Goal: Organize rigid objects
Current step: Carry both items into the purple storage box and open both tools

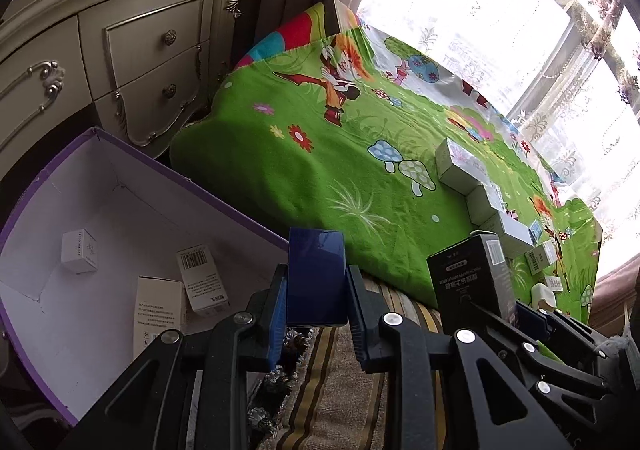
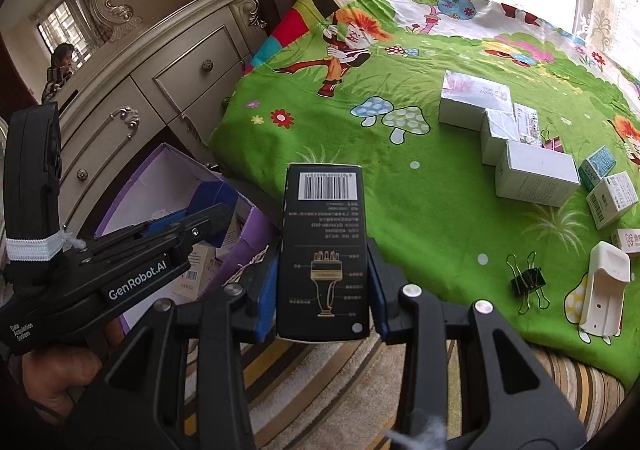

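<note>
Gripping a glossy blue box (image 1: 316, 276), the left gripper (image 1: 316, 314) hangs beside the purple cardboard bin (image 1: 168, 178), which has small white cartons (image 1: 202, 280) inside. The right gripper (image 2: 322, 300) clamps a tall matte-black barcoded box (image 2: 323, 250). Farther off, white boxes (image 2: 536, 172) and a binder clip (image 2: 528, 280) sit on the soft green cartoon cloth (image 2: 360, 178).

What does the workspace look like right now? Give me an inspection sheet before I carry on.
Surface: green cartoon cloth over a low platform, striped rug in front.
Job's things: blue box; black box; white boxes grouped on the cloth; three small white boxes in the purple box.
Clutter: binder clip, white plastic holder.
Grippers: left gripper shut on the blue box; right gripper shut on the black box.
Cables: nothing seen.
Surroundings: cream dresser, curtained window.
</note>
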